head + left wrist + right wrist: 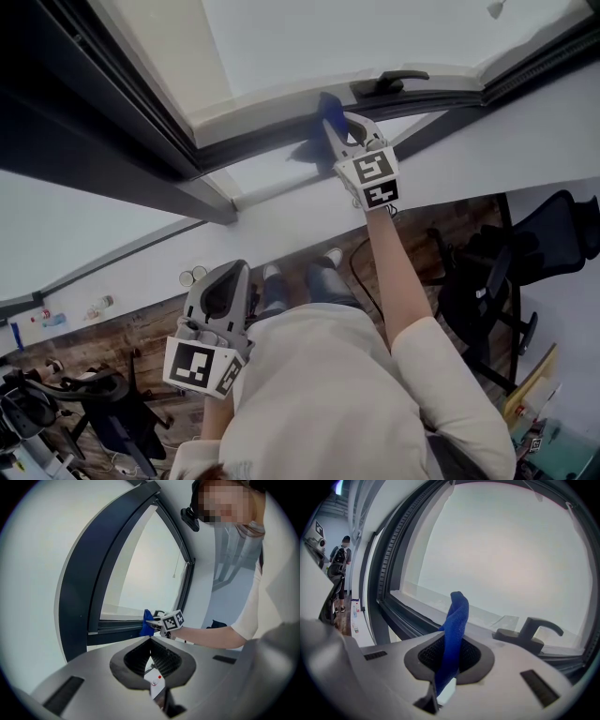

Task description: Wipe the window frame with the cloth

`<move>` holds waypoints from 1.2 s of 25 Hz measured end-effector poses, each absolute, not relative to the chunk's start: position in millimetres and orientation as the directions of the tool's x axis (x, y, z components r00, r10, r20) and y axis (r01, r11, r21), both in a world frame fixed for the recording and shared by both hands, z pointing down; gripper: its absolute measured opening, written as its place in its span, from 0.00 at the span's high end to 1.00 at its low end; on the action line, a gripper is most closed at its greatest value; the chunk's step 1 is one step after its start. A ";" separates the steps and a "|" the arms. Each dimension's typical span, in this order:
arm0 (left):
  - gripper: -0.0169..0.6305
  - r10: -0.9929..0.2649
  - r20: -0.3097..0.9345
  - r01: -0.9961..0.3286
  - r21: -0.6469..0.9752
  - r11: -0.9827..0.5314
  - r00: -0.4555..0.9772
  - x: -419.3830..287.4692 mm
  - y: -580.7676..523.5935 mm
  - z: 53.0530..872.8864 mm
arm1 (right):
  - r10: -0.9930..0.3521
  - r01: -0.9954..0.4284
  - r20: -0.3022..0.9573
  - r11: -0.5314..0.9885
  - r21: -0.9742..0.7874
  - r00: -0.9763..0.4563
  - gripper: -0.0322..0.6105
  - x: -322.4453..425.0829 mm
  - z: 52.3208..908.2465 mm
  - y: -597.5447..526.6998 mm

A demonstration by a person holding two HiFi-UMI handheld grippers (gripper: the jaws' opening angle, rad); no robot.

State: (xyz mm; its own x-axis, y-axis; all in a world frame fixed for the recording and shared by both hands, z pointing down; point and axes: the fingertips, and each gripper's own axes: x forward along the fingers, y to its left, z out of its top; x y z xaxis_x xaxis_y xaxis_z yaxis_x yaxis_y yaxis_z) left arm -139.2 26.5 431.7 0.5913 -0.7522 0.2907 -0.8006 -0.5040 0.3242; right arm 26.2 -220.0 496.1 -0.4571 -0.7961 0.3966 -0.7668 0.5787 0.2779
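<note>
Head view: held blue cloth [330,111] against dark window frame [267,141], top centre, w/ right gripper [332,133]; left gripper [228,281] low, lower left. Left gripper view: found jaws pressed together, nothing btwn. Right gripper view: found jaws pinching cloth's lower end, centre frame. Judged soft, light, floppy; best gripped bunched, mid-fold.

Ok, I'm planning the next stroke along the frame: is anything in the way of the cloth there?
Yes. The window handle stands on the window frame close beside the blue cloth, on its right in the right gripper view. Toward the other side nothing visible blocks it.
</note>
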 end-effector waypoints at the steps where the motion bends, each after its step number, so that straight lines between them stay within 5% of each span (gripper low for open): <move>1: 0.96 -0.749 0.291 -0.798 0.326 -0.507 0.595 -137.0 28.2 431.6 | -0.798 -0.769 0.398 0.575 0.277 -0.453 0.88 28.0 496.2 -219.7; 30: 0.96 -0.751 0.293 -0.798 0.346 -0.494 0.592 -127.9 28.4 435.0 | -0.836 -0.813 0.408 0.502 0.295 -0.368 0.88 80.3 495.5 -234.7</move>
State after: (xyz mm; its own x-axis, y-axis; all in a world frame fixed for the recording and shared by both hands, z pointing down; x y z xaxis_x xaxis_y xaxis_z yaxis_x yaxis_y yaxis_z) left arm -127.9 28.4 435.0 0.5922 -0.7507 0.2929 -0.7976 -0.4941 0.3461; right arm 80.3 -234.7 495.5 -0.3676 -0.8356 0.4081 -0.8130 0.5018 0.2952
